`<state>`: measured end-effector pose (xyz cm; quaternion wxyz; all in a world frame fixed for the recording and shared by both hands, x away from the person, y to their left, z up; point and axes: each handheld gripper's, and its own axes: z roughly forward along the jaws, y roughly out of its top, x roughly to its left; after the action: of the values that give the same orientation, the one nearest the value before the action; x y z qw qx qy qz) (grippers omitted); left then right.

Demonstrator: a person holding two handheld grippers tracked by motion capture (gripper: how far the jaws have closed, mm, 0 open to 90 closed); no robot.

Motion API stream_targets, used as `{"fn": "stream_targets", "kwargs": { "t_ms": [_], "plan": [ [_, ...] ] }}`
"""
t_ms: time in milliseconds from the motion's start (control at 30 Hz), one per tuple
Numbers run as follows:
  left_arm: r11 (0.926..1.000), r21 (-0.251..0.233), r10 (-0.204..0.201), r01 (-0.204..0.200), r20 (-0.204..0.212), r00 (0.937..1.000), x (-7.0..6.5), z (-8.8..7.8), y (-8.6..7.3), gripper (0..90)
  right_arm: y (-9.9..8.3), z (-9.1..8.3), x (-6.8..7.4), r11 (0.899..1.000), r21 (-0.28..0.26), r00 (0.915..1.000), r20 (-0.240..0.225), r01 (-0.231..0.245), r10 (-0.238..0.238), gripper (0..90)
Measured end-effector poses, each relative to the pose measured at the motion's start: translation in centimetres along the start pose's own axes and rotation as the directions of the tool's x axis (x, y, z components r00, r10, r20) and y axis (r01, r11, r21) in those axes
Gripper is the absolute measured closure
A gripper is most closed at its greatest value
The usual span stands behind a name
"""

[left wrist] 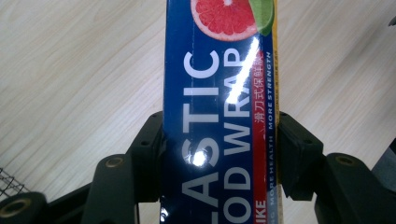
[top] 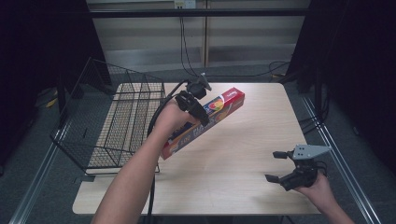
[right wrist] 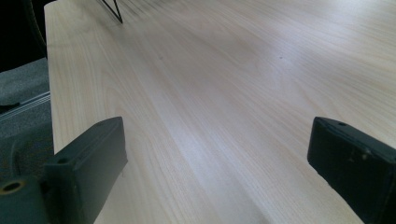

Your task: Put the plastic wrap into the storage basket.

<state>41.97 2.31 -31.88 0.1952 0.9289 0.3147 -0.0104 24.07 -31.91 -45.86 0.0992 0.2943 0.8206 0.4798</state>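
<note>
One plastic wrap box (top: 205, 121), one wire basket (top: 123, 116), two tools. Left tool (top: 196, 105) pinches the box across its width, box held tilted above the counter (top: 233, 154), just right of the basket. Right tool (top: 280, 166) jaws spread wide, nothing between them, at the counter's near right corner.

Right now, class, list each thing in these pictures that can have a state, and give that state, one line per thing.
Left gripper: shut on the plastic wrap box, pads against its two long sides.
Plastic wrap box: closed, held above the table, lying slantwise.
Right gripper: open, nothing between its jaws, low over the table's near right corner.
Wire basket: on the table's left side, tipped leftward, nothing in it.
Table: bare wood top.
</note>
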Motion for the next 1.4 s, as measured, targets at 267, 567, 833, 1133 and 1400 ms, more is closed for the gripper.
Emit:
{"fn": "stream_targets", "kwargs": {
  "t_ms": [267,567,833,1133,1400],
  "plan": [
    [0.9996,0.002,-0.028,0.028,-0.003,0.9996,0.3,-1.7,-0.5,44.5,0.0,0.1,0.0,1.0,0.003,1.0,0.001,-0.004,0.004,4.5],
    [0.9954,-0.022,-0.094,0.093,-0.014,0.9955,0.7,-3.5,-1.2,44.5,0.4,0.6,-0.2,1.0,-0.001,0.9999,-0.012,0.006,-0.006,4.4],
    [0.9931,-0.019,-0.116,0.115,-0.04,0.9925,1.4,-5.1,-2.1,44.5,0.7,1.1,-0.1,1.0,0.003,0.9997,-0.023,0.007,-0.007,4.4],
    [0.9875,-0.038,-0.155,0.153,-0.051,0.9867,2.2,-6.9,-3.2,44.5,0.9,1.5,-0.2,1.0,0.007,0.9994,-0.032,0.016,-0.015,4.5],
    [0.9826,-0.051,-0.182,0.179,-0.057,0.9817,2.8,-8.2,-3.7,44.6,0.9,1.6,-0.2,1.0,0.006,0.9991,-0.04,0.012,-0.012,4.4]
  ]
}}
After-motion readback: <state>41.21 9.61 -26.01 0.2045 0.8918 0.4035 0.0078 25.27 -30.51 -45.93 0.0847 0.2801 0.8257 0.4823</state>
